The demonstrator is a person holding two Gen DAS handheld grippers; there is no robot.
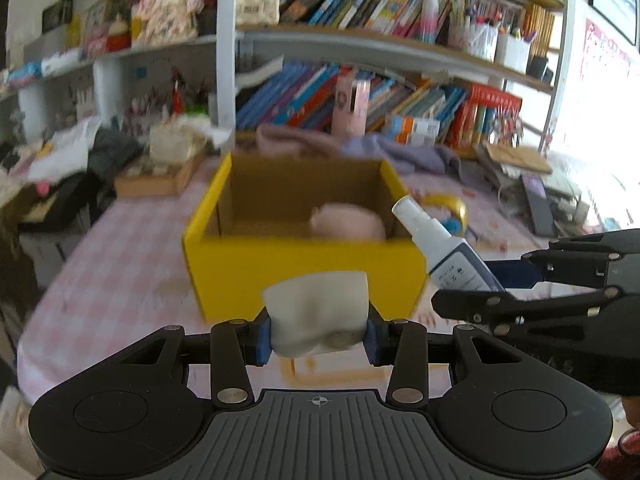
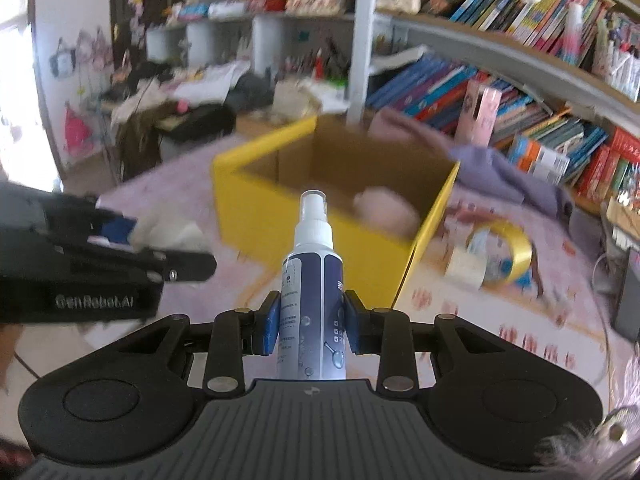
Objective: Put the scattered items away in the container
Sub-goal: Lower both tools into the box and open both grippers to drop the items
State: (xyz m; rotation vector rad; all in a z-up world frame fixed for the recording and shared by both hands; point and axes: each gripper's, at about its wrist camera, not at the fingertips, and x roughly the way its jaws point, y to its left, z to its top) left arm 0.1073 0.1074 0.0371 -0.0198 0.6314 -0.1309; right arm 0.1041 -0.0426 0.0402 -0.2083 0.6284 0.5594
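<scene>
An open yellow cardboard box (image 1: 280, 264) (image 2: 256, 208) stands on a pink checked tablecloth, with a pale pink soft item (image 1: 346, 222) (image 2: 386, 208) inside. My left gripper (image 1: 319, 338) is shut on a white squashy object (image 1: 320, 312), held just in front of the box's near wall. That gripper also shows at the left of the right wrist view (image 2: 132, 240). My right gripper (image 2: 310, 322) is shut on a white and navy spray bottle (image 2: 314, 280), nozzle pointing at the box. In the left wrist view the bottle (image 1: 444, 244) hangs beside the box's right corner.
A roll of yellow tape (image 2: 494, 252) (image 1: 450, 210) lies on the cloth right of the box. Purple cloth (image 1: 400, 152) is heaped behind it. Bookshelves (image 1: 360, 92) packed with books fill the back. A low cardboard tray (image 1: 160, 178) and clutter sit at the left.
</scene>
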